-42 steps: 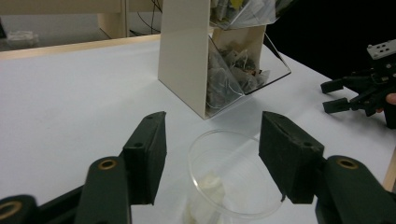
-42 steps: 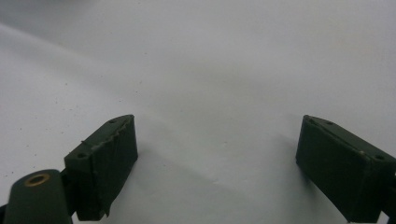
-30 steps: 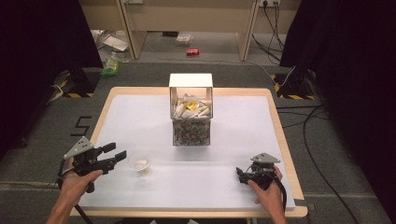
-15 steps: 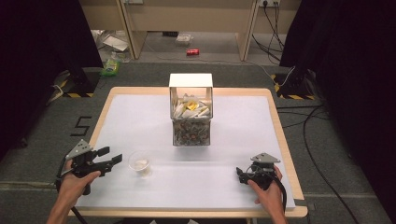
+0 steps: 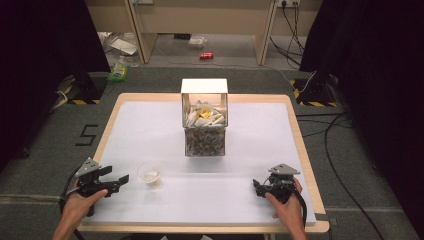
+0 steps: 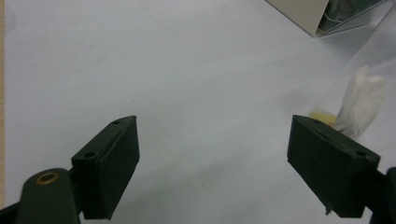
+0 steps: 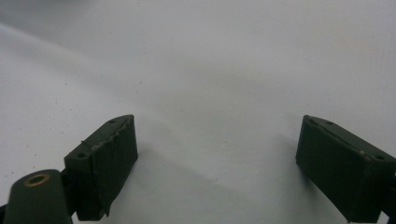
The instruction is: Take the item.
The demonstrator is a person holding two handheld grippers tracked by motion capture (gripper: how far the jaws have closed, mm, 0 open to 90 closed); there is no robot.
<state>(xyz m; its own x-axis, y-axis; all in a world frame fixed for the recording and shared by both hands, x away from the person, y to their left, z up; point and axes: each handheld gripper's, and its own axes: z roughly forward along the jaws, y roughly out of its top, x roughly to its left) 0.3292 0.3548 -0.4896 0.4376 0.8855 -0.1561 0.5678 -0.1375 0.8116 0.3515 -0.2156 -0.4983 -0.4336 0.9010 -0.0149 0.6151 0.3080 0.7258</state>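
A small clear packet (image 5: 150, 176) with something white and yellow inside lies on the white table (image 5: 260, 135), near the front left. My left gripper (image 5: 120, 181) sits low just left of it and apart from it. Its jaws have just been opening and now stand wide, with nothing between them. In the left gripper view (image 6: 212, 154) the packet (image 6: 362, 100) lies beyond the right jaw. My right gripper (image 5: 256, 188) rests at the front right, open over bare table (image 7: 217, 154).
A clear box (image 5: 205, 127) with a white top, full of sachets, stands mid-table; its corner (image 6: 308, 11) shows in the left gripper view. The table's wooden edge (image 5: 300, 150) runs close to the right hand. Cables and clutter lie on the floor beyond.
My left gripper has sunk toward the table and the near edge, and its jaws stand wider. The packet and the right gripper have stayed put.
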